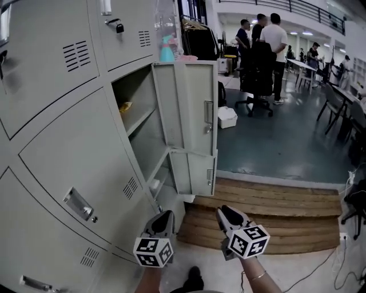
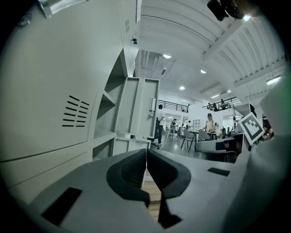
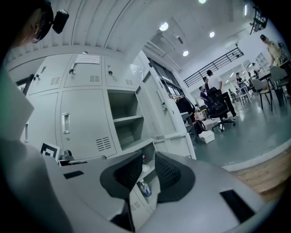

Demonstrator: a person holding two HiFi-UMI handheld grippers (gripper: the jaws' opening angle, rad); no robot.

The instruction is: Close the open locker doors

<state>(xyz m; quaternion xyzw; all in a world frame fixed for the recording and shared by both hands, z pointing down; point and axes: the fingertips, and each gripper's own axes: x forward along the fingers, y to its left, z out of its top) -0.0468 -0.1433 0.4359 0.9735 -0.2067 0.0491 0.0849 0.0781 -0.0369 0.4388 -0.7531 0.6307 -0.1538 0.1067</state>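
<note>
Wooden steps are seen at the near edge of a glossy grey-blue floor. A black office chair is placed beside a standing group of people. A white box is noted on the floor. Ceiling lights are lit. A railed gallery is seen above.

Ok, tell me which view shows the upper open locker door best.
The head view: the upper open door stands whole, its face and latch plain. The left gripper view shows it small; the right gripper view shows it at a slant.
</note>
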